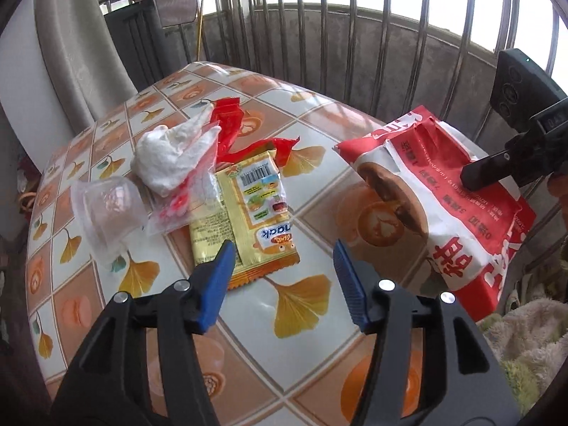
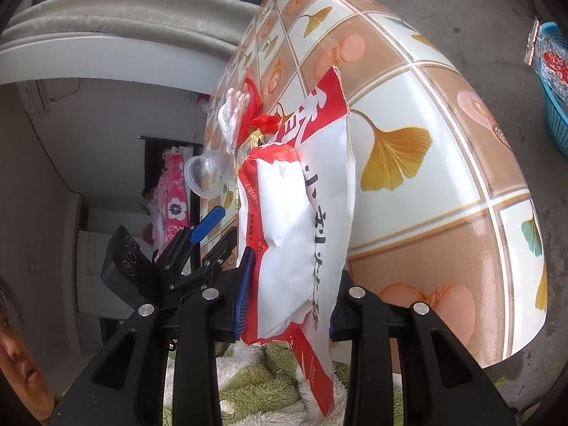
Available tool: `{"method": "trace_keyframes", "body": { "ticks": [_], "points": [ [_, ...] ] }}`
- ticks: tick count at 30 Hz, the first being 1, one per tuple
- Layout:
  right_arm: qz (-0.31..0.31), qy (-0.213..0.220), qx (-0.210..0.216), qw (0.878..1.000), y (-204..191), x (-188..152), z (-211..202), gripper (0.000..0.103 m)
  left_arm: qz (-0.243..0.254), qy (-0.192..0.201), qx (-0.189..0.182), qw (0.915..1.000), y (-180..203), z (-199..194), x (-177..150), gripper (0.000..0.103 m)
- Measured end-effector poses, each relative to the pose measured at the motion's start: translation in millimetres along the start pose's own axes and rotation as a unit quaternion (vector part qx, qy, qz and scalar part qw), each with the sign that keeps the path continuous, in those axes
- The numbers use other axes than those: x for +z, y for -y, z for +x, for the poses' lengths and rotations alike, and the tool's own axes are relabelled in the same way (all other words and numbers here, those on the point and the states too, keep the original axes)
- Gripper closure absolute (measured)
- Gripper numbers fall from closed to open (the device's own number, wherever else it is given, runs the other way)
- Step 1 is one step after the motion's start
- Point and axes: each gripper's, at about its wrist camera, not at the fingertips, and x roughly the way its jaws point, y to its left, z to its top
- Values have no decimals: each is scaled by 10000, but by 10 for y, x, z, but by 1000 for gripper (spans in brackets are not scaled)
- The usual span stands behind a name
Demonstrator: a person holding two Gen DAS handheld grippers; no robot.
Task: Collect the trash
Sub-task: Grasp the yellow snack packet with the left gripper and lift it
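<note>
A big red-and-white snack bag (image 1: 443,195) is held over the table's right edge; my right gripper (image 2: 289,291) is shut on it (image 2: 298,234), and the gripper's finger (image 1: 486,174) shows in the left wrist view. My left gripper (image 1: 284,262) is open and empty, just above the table in front of a yellow snack wrapper (image 1: 245,213). Behind that lie a crumpled white tissue (image 1: 170,156), a red wrapper (image 1: 234,131), a clear plastic cup (image 1: 106,209) and a clear bag with red print (image 1: 181,202).
The round table (image 1: 309,301) has a ginkgo-leaf patterned cloth. A metal railing (image 1: 355,46) runs behind it. A blue basket (image 2: 553,81) holding wrappers stands on the floor. A fluffy green-and-white blanket (image 2: 255,390) lies below the table's edge.
</note>
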Motion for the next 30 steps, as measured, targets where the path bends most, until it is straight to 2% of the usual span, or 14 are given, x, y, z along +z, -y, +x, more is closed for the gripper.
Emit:
{"method": "trace_keyframes", "body": {
  "ticks": [4,6,7,8,11,17,18,19,22,30],
  "points": [
    [85,58,69,9999,99,-14,-66,71,-5,-351,238,9991,-26,295,47,49],
    [113,90,105,9998,163,-47,-131,71,-319,-323,61,9990,-129,318,50,52],
    [129,103,123,9998,178,-55,-136,71,-451,-336,-11,9984,-174,325,45,61],
    [145,111,135,9997,202,-62,-150,71,-547,-342,-62,9979,-205,327,46,63],
    [185,130,161,9996,252,-65,-161,71,-522,-340,16,9981,-190,329,39,69],
    [164,195,227,9994,284,-101,-235,71,-577,-351,67,9977,-166,316,30,74],
    [154,215,236,9994,267,-109,-237,71,-582,-350,90,9976,-155,301,24,79],
    [142,234,245,9993,265,-120,-251,71,-571,-332,141,9977,-145,275,19,89],
    [125,293,265,9991,271,-137,-296,71,-662,-286,59,9974,-163,203,25,98],
    [117,454,336,9983,284,-197,-395,71,-800,-128,-79,9967,-132,10,33,99]
  ]
}}
